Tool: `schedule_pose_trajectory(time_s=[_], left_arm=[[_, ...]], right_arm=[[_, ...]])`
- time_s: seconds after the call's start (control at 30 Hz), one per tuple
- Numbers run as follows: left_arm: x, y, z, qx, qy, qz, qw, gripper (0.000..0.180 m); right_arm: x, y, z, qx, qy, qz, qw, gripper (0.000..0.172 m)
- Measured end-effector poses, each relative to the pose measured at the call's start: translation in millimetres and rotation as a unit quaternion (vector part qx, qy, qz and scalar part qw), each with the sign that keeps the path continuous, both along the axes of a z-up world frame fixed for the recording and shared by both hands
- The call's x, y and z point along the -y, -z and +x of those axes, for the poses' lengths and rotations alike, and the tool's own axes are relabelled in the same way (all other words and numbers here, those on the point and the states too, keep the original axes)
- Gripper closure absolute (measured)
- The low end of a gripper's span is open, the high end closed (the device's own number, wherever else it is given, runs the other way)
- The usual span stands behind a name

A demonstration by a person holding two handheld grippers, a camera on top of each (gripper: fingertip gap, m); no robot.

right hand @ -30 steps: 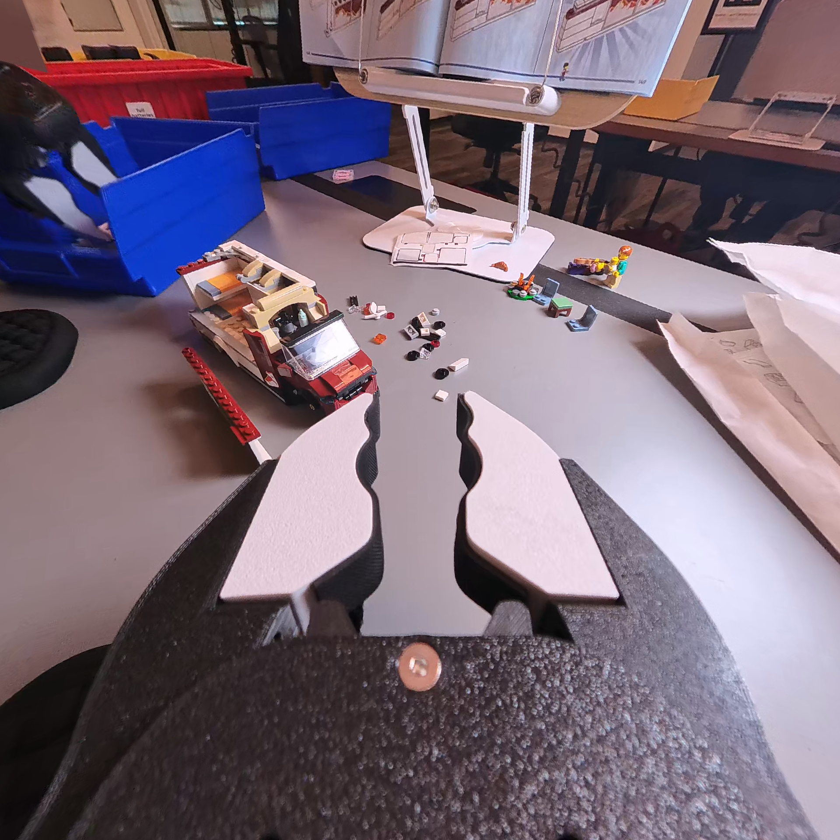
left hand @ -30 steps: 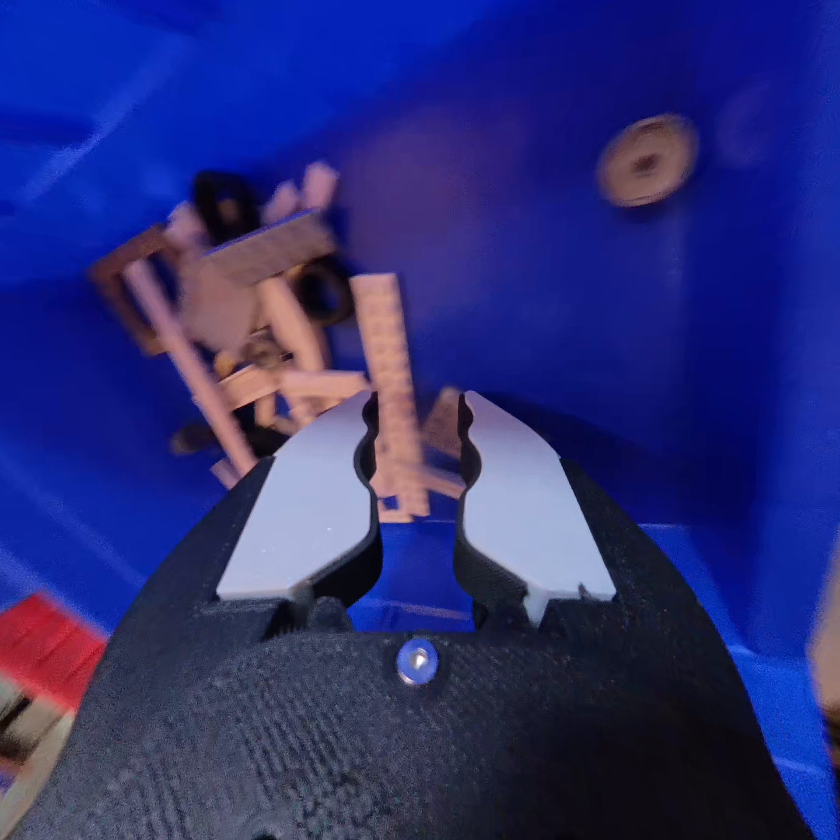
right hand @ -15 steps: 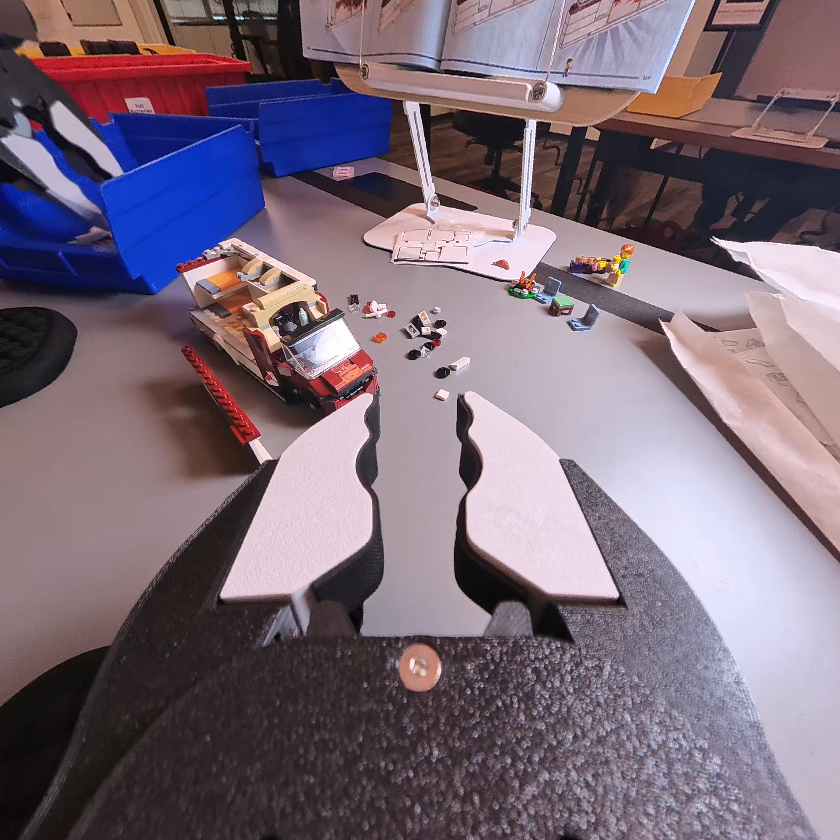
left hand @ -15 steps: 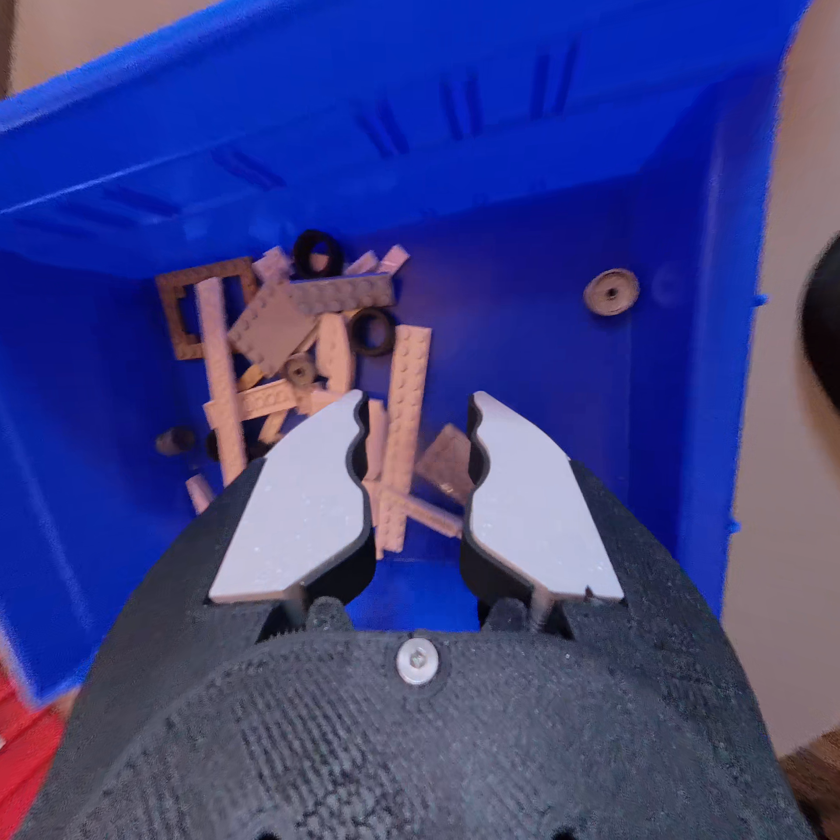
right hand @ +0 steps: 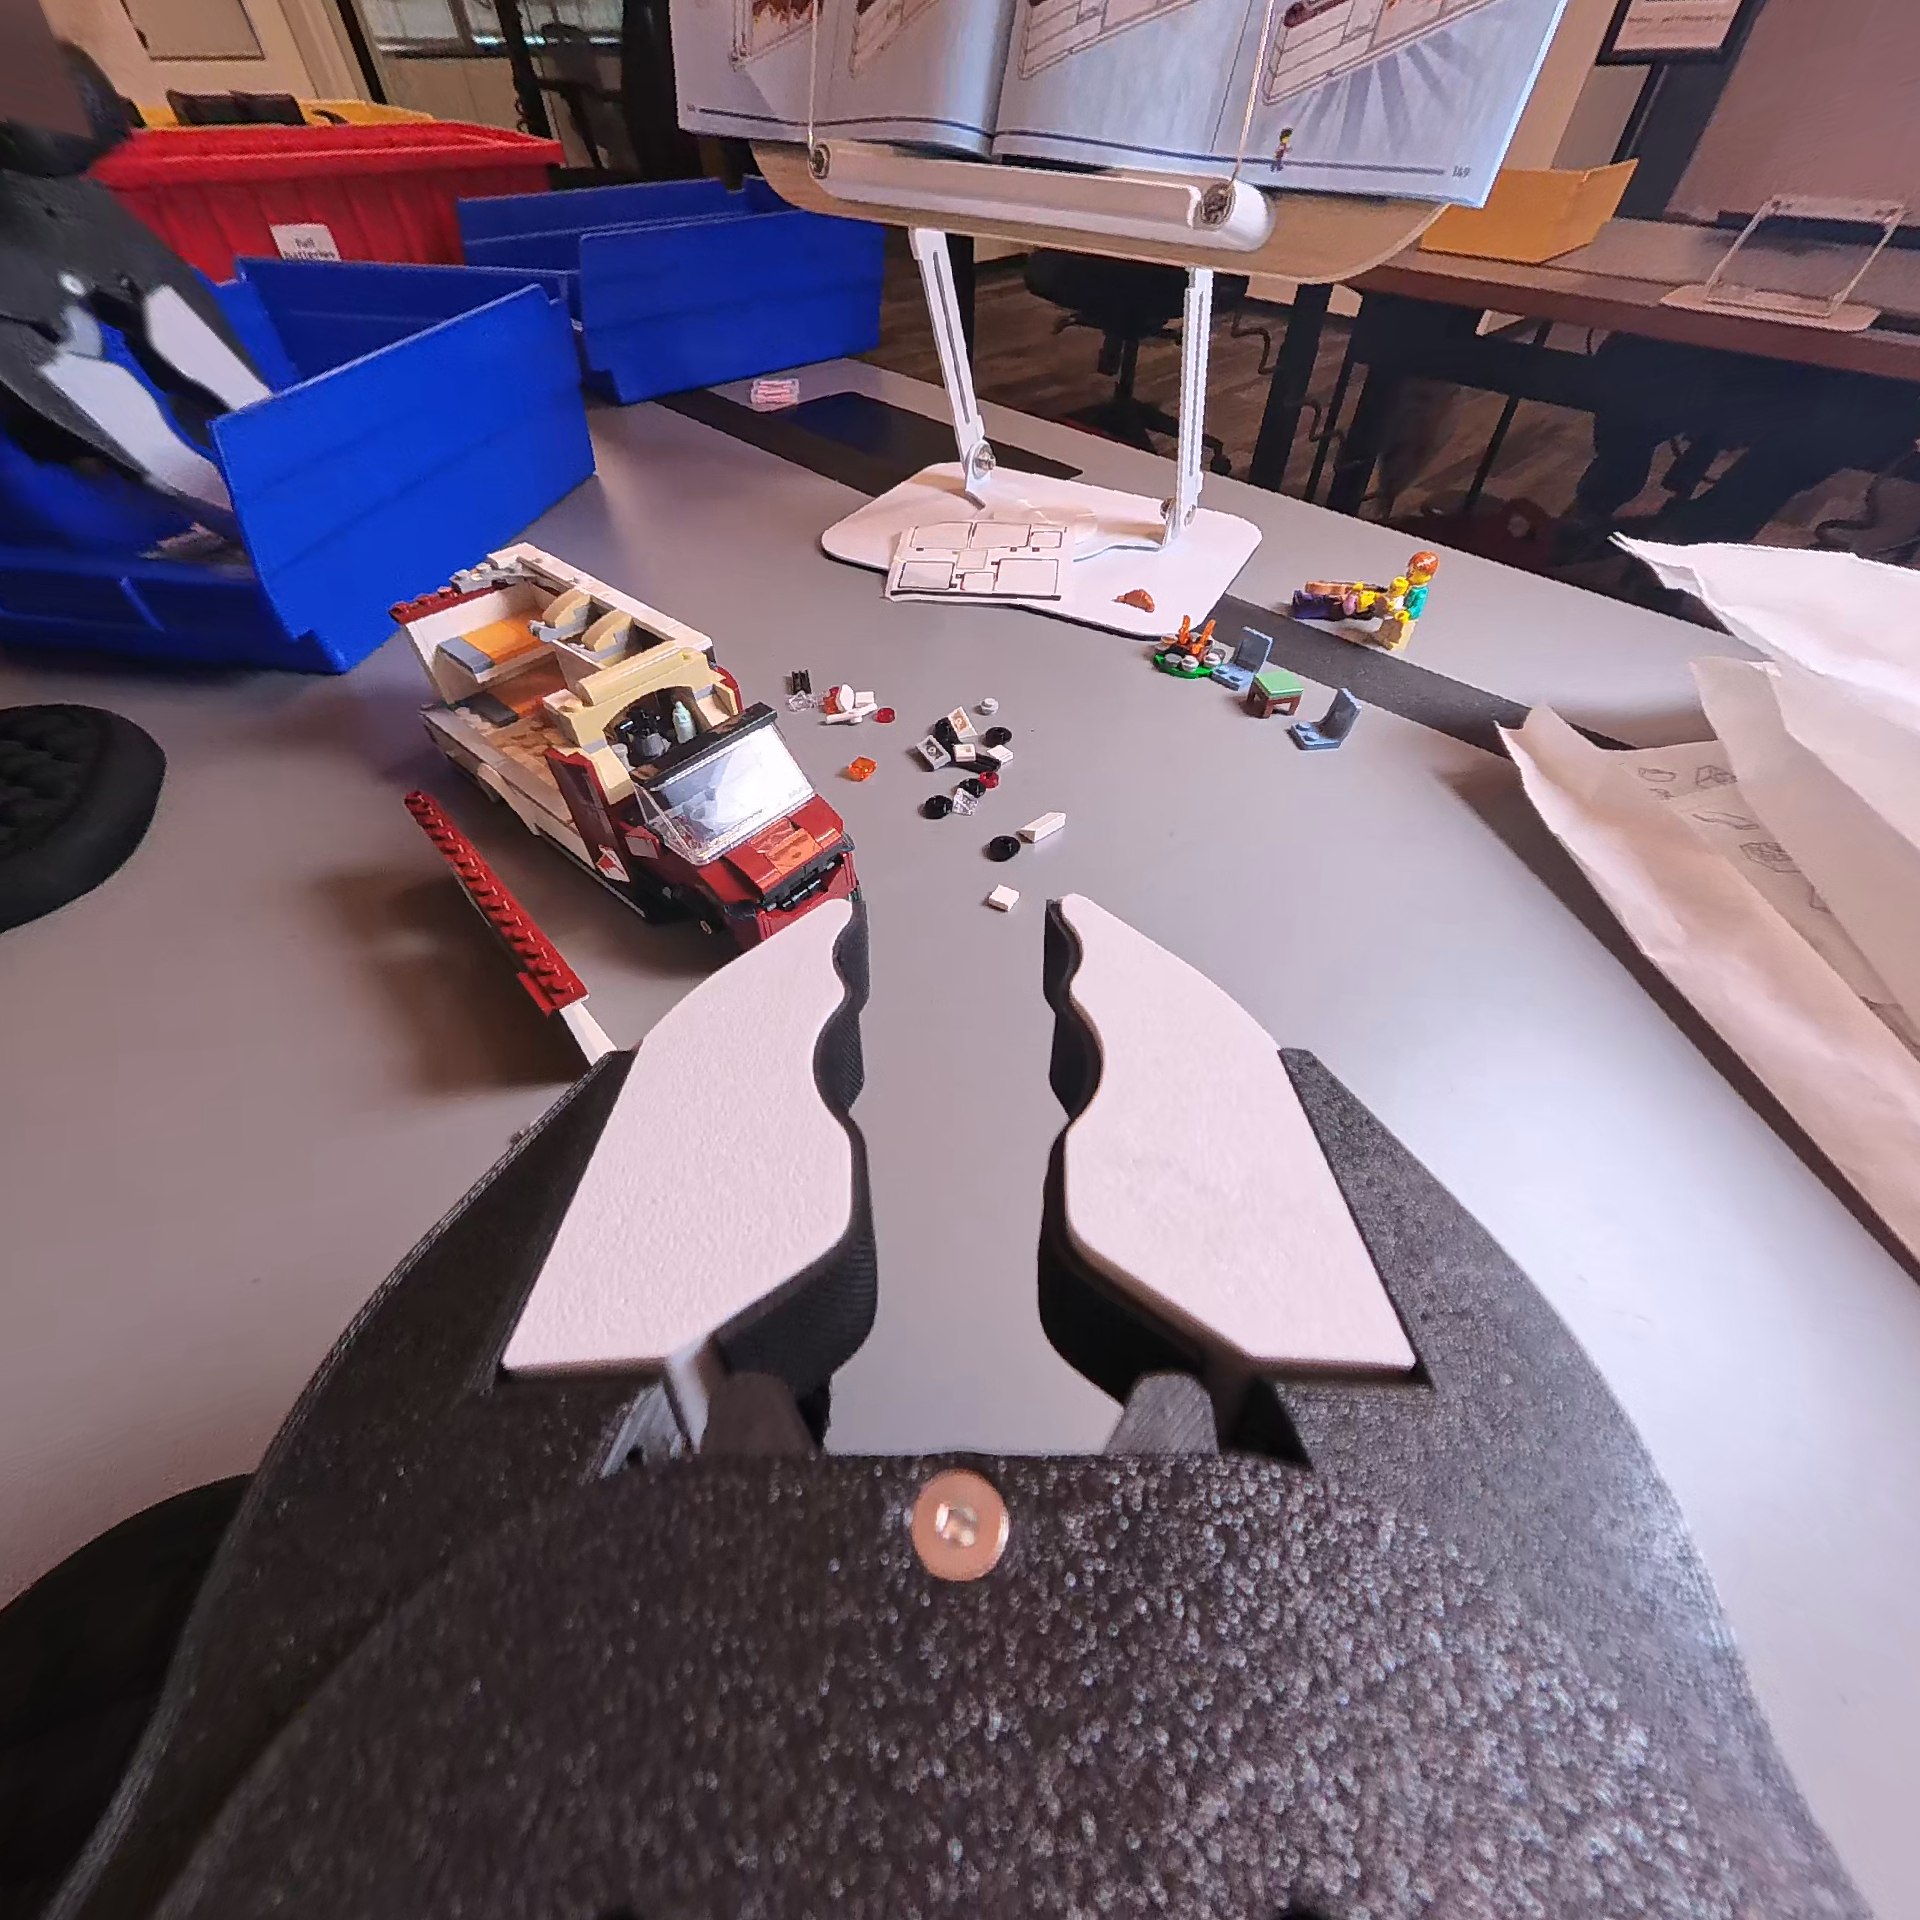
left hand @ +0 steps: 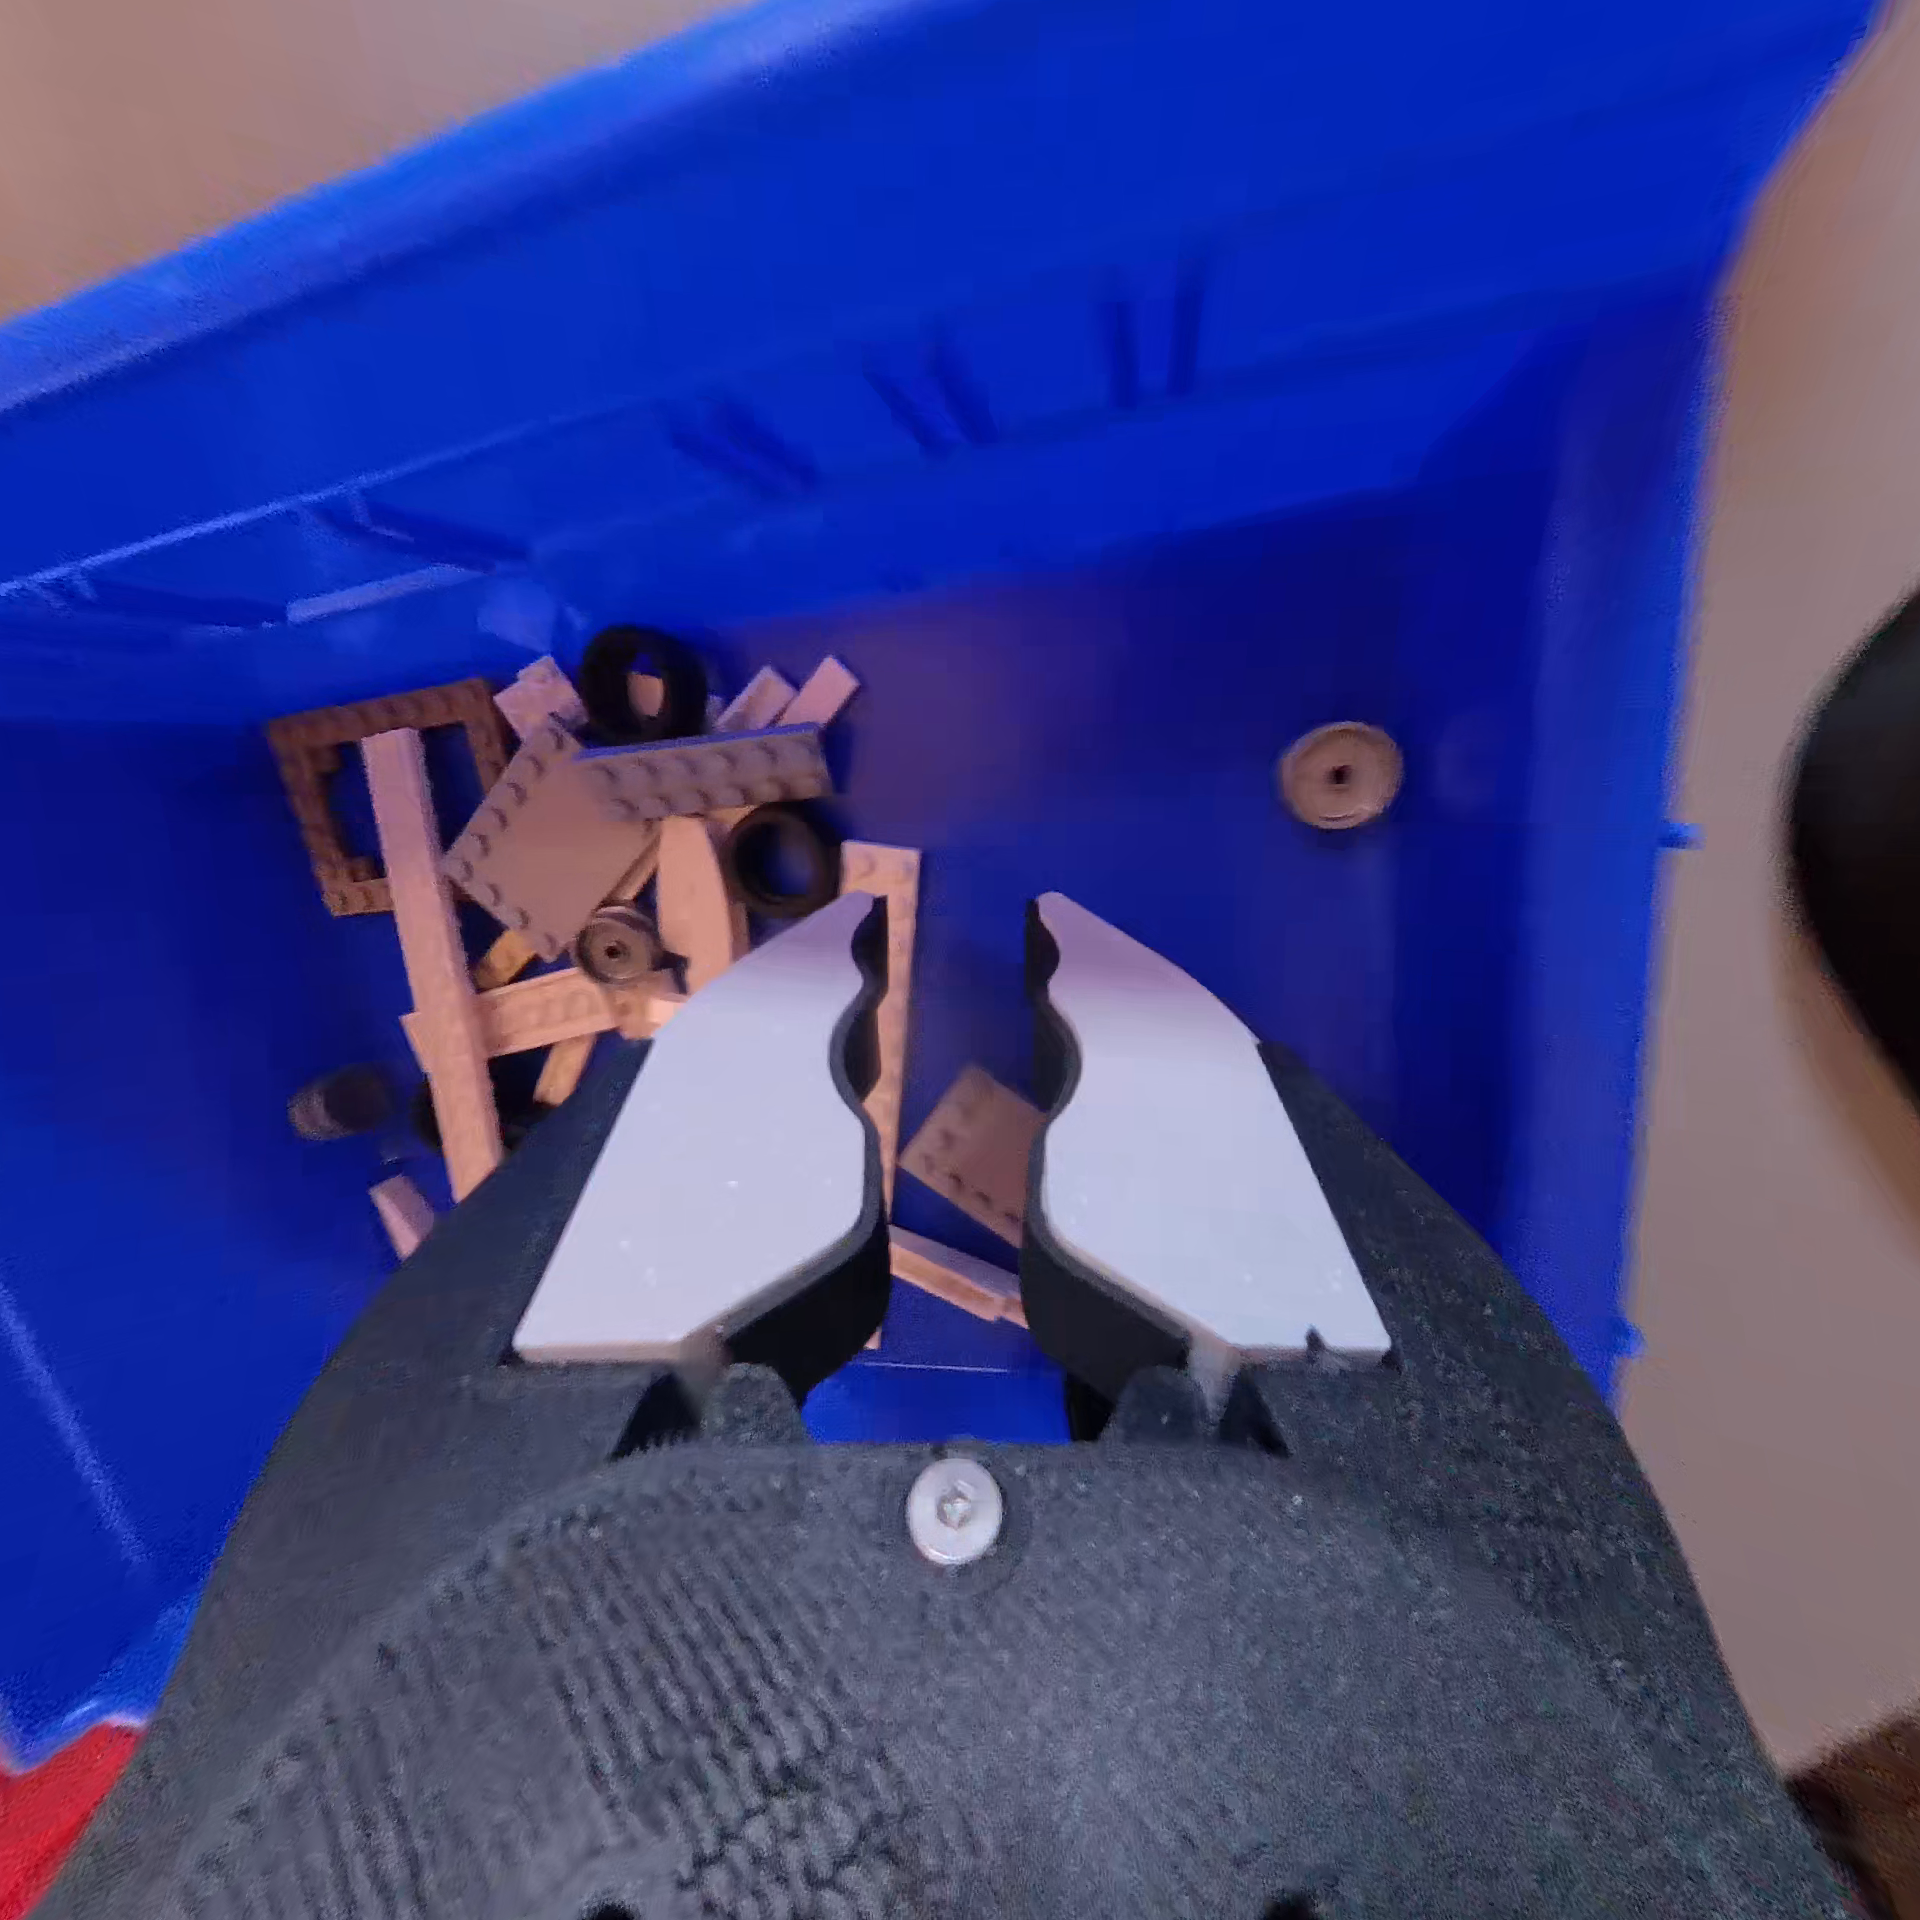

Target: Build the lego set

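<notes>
- Your left gripper [left hand: 954, 914] hangs parted and empty over the blue bin [left hand: 1039, 436].
- A long tan plate [left hand: 896, 997] runs lengthwise beside your left fingertip [left hand: 831, 935]; the pile [left hand: 582, 862] sits further left.
- Your right gripper [right hand: 956, 914] hovers parted and empty above the table [right hand: 1195, 935], brick truck [right hand: 644, 758] ahead-left.

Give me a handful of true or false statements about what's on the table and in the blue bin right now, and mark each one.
1. The left hand-held gripper is open above loose bricks in a blue bin. True.
2. The right hand-held gripper grips a white tile. False: its fingers are apart with nothing between them; the small white tile lies on the table ahead.
3. A dark red toy truck stands on the table. True.
4. The open booklet lies flat on the table. False: it rests raised on a white stand.
5. A round tan piece sits apart from the brick pile. True.
</notes>
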State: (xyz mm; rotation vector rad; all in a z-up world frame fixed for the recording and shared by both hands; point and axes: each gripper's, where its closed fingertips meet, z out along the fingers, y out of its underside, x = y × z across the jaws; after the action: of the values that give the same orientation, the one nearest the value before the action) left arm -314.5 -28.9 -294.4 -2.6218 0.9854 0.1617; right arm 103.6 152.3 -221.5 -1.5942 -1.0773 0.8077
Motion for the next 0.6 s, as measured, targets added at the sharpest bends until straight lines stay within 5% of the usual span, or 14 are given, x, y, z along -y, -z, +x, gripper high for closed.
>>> schedule_pose_trajectory(time_s=[0.2,0.33,0.43,0.6], left_arm=[[67.3,-29.8,33.9,0.103,0.052,-0.107,0.988,0.132],[99.7,-8.5,46.2,0.028,0.091,-0.177,0.98,0.144],[94.6,-0.5,49.4,-0.02,0.057,-0.176,0.983,0.154],[36.0,-14.7,92.1,0.052,0.029,-0.056,0.997,0.148]], right_arm=[[0.2,0.5,-0.6,-0.001,-0.003,-0.001,1.0,0.14],[1.9,0.5,-2.7,-0.001,-0.008,0.001,1.0,0.14],[2.9,-1.8,-2.8,-0.004,-0.009,0.004,1.0,0.14],[3.9,-3.6,-3.9,-0.006,-0.012,0.006,1.0,0.14]])
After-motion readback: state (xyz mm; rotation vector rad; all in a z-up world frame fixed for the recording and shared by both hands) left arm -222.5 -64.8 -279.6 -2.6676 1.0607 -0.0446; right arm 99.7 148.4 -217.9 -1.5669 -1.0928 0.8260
